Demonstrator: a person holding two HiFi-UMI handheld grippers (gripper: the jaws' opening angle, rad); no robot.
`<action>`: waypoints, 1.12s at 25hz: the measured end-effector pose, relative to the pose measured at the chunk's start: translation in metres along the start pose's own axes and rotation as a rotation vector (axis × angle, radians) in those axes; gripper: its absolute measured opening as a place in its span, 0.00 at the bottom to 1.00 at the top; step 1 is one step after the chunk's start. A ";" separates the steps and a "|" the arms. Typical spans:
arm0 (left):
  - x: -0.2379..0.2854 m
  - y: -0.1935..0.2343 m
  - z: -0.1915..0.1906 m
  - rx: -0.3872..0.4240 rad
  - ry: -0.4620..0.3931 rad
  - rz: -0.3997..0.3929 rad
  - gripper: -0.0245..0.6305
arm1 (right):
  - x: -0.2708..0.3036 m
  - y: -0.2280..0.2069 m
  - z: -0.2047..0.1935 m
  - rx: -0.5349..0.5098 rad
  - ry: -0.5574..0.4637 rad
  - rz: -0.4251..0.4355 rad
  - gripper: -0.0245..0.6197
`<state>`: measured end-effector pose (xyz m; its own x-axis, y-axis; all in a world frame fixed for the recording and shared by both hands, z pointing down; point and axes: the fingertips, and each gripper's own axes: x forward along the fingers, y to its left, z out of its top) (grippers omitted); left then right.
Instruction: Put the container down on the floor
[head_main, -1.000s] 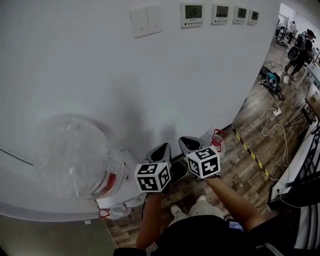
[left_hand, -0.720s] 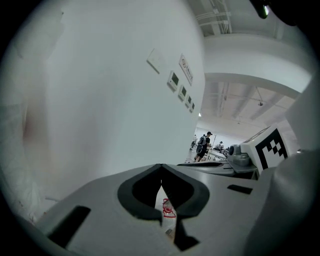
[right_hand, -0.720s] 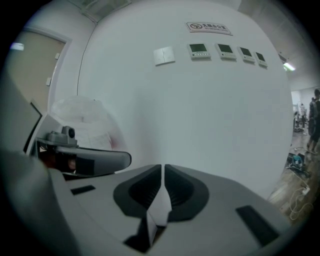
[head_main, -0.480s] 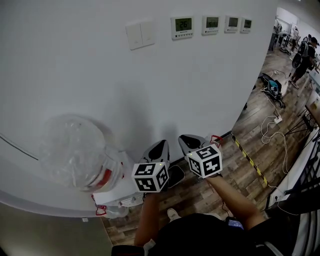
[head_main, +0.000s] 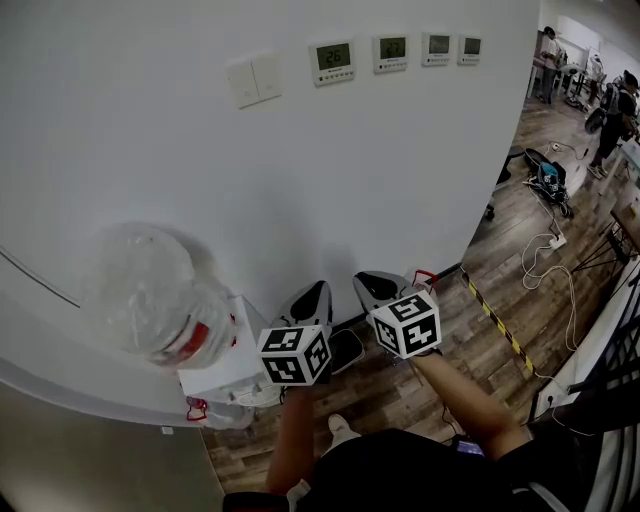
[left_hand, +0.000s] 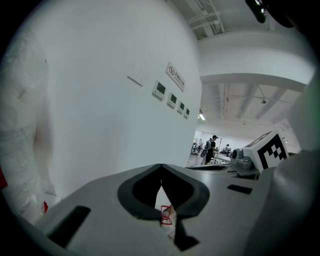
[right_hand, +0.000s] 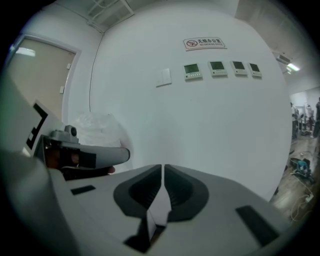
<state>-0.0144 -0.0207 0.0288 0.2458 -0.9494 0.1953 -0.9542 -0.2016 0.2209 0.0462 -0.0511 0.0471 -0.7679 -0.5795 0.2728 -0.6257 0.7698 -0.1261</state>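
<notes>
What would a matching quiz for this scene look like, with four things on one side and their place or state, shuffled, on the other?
Things:
1. container
2. thermostats
3. striped tape
4. left gripper

Place or state:
A. high on the wall
B. fingers shut, nothing held
C. on the wooden floor
D. clear, with a red band

Pairs: 1-D, 2-A, 3-C, 4-B
</notes>
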 end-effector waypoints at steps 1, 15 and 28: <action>-0.002 -0.004 -0.001 0.000 -0.001 0.005 0.06 | -0.005 0.000 0.000 0.000 -0.005 0.004 0.10; -0.049 -0.057 -0.028 0.006 -0.024 0.080 0.06 | -0.073 0.016 -0.018 0.008 -0.076 0.078 0.08; -0.083 -0.061 -0.013 0.067 -0.043 0.065 0.06 | -0.088 0.048 0.010 0.021 -0.164 0.103 0.08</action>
<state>0.0254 0.0732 0.0116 0.1771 -0.9701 0.1659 -0.9775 -0.1538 0.1441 0.0823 0.0338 0.0076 -0.8390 -0.5352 0.0982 -0.5441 0.8225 -0.1660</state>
